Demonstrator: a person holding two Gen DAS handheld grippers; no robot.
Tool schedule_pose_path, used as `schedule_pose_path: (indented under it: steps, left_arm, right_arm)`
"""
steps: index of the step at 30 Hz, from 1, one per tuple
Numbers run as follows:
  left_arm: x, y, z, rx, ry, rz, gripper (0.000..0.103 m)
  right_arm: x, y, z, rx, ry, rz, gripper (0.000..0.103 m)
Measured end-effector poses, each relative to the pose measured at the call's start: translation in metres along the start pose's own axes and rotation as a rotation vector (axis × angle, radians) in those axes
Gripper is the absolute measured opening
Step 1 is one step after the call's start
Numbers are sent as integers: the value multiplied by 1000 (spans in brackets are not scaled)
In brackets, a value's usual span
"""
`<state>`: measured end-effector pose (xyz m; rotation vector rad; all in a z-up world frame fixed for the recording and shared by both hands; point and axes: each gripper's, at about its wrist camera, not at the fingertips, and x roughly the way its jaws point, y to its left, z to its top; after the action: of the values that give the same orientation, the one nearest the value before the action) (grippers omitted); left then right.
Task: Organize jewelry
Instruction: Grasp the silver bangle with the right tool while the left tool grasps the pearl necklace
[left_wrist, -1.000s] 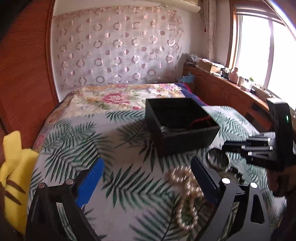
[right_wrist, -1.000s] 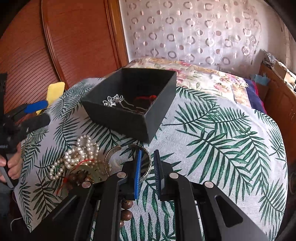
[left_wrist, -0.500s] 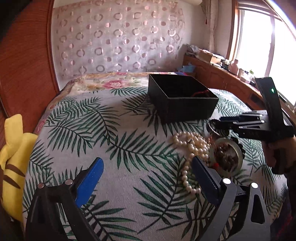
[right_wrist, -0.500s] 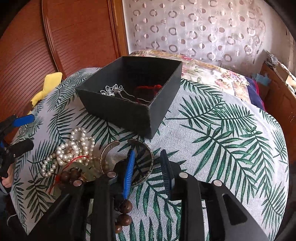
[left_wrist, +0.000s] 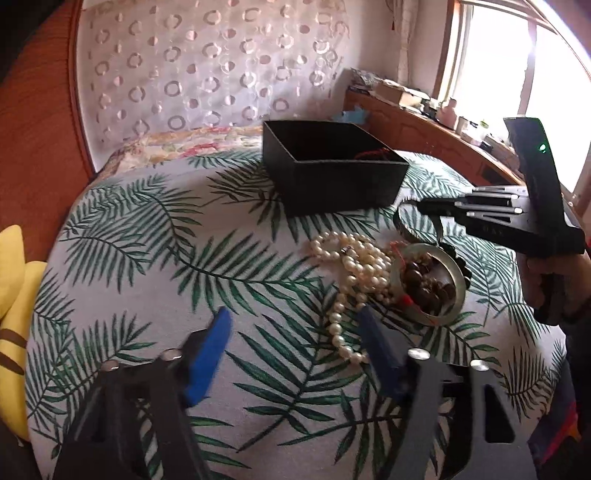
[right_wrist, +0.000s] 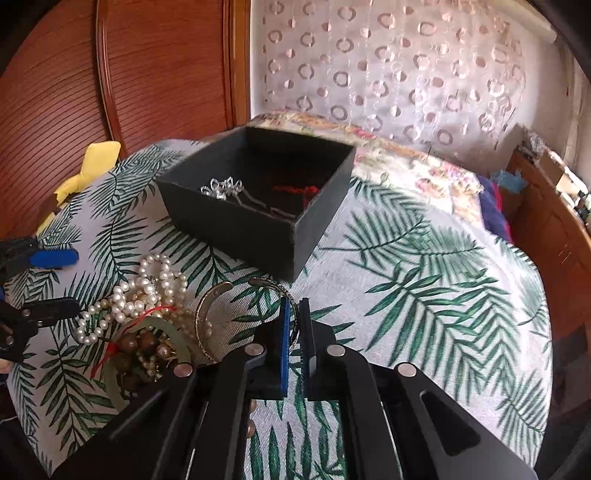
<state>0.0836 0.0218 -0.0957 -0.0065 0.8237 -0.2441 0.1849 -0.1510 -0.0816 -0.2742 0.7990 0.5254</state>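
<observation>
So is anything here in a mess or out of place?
Yes: the pearls, wooden beads and a pale bangle lie tangled in one heap on the cloth, outside the box. Nothing looks broken.

You see a matt black box (right_wrist: 236, 225) that looks like card, standing on leaf-printed woven cloth (right_wrist: 424, 295). Just beside the box lie glossy pearls (right_wrist: 147, 291), a dull metal cuff bangle (right_wrist: 207, 314), polished brown wooden beads (right_wrist: 136, 347) and a smooth pale-green bangle (left_wrist: 452, 280). Behind the box rises ribbed, varnished wood (right_wrist: 147, 74).
</observation>
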Motion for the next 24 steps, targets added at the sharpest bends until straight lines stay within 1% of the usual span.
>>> schedule_pose_path:
  steps: [1,2,4,7,8,12,17,18,19,22,24]
  left_arm:
    - [1,-2,0,3,4,-6,53]
    - [2,-3,0,7,8,-10,51]
    - [3,-7,0,18,20,-22,39]
    - [7,-12,1,37,38,-28,29]
    - [9,-14,2,43,41,-24,28]
    - [15,-20,4,64,57,-12,19]
    - [18,-26,8,99,56,22,17]
    - [19,-27,8,112,55,33,9]
    - [19,-28,8,120,54,34,7]
    - [17,-29,6,127,53,32,6]
    - [11,-29,5,120,38,25,6]
  right_arm:
    - [-4,0,-1,-3,-12,-8,5]
    - [-6,0,-1,-3,-19,-13,5]
    - [-12,-1,-1,-2,-35,-22,5]
    - [-19,-2,-2,-3,-56,-38,5]
    - [-20,-2,-3,-3,-61,-42,5]
    - [-28,-6,-3,2,-75,-45,5]
    - [-35,-7,-5,5,-85,-40,5]
    - [-36,-7,-5,6,-87,-37,5]
    - [-37,-6,-5,6,-89,-36,5]
    - [-39,-3,-7,3,-94,-29,5]
    - [-41,-2,-8,1,-96,-25,5]
